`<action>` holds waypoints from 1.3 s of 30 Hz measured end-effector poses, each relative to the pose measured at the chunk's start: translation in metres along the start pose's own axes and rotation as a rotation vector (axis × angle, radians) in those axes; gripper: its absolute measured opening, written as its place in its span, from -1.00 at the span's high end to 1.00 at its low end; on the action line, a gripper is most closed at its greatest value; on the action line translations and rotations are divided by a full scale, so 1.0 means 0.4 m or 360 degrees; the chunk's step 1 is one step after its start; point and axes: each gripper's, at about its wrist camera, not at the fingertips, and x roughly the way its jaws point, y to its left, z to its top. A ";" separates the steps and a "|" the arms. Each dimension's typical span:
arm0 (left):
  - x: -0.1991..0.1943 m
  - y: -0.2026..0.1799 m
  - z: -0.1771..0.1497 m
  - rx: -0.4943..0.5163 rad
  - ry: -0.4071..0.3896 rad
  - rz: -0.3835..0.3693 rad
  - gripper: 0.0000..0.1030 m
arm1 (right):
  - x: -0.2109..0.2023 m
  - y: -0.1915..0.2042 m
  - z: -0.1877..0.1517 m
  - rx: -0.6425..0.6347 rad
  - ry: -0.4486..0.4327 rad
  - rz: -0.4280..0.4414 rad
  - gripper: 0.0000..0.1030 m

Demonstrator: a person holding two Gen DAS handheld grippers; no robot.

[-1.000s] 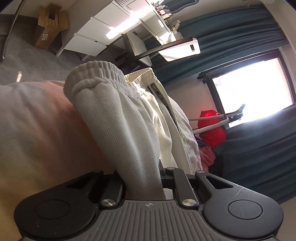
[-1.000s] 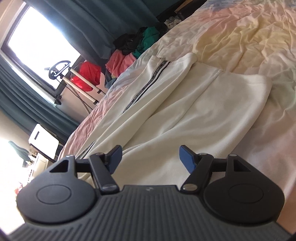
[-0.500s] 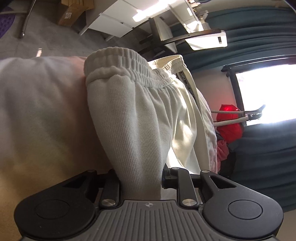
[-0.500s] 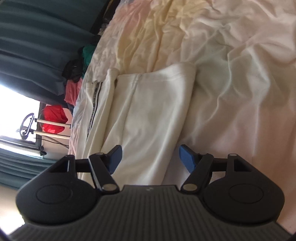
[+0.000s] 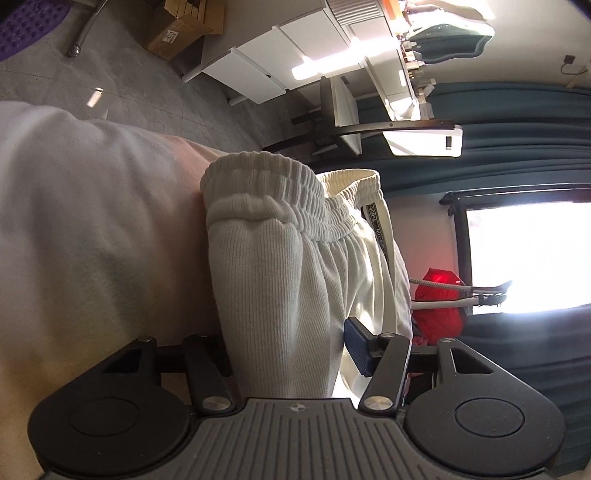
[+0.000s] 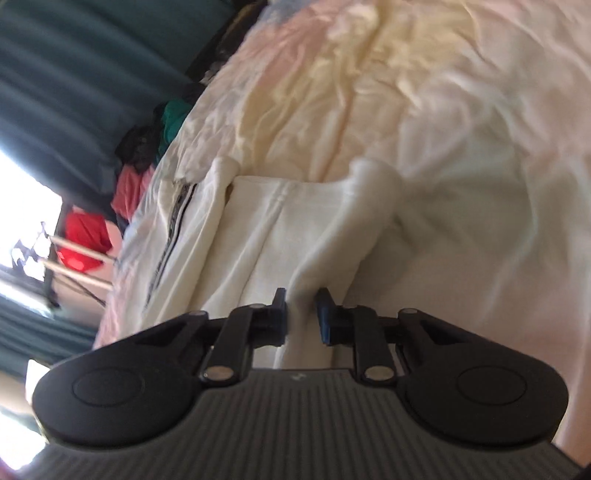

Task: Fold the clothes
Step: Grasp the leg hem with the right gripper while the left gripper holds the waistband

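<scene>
Cream ribbed trousers point(image 5: 280, 266) lie on the pale bed sheet point(image 5: 92, 221), their elastic waistband point(image 5: 266, 177) folded over and standing up in the left wrist view. My left gripper point(image 5: 286, 336) is opening. The fold still passes between its jaws, and the blue pad point(image 5: 356, 347) stands just off the cloth. In the right wrist view the trousers point(image 6: 258, 236) show a black-and-white side stripe point(image 6: 173, 221). My right gripper point(image 6: 302, 306) is closing on a raised ridge of the leg's edge, with the cloth pinched between its pads.
The rumpled sheet point(image 6: 461, 110) spreads beyond the trousers. A heap of coloured clothes point(image 6: 155, 147) and a red bag point(image 6: 83, 236) sit past the bed near the window and teal curtains point(image 5: 517, 110). White drawers point(image 5: 280, 55) and a cardboard box point(image 5: 184, 29) stand on the floor.
The left jaws have spread apart from the waistband fold that they gripped. The right gripper came down onto the trouser leg's edge and closed from wide open onto a ridge of cloth.
</scene>
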 end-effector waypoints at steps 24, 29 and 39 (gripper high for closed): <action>-0.016 -0.026 -0.055 0.0107 0.0159 -0.0098 0.77 | -0.176 -0.027 0.041 0.0108 -0.0434 0.0315 0.89; -0.048 -0.083 -0.077 0.0315 0.0079 -0.0158 0.78 | -0.191 -0.020 0.040 -0.0022 -0.0481 0.0274 0.89; -0.045 -0.151 -0.058 0.0244 0.0024 -0.0273 0.79 | -0.201 0.099 0.065 -0.0193 -0.0599 0.0287 0.89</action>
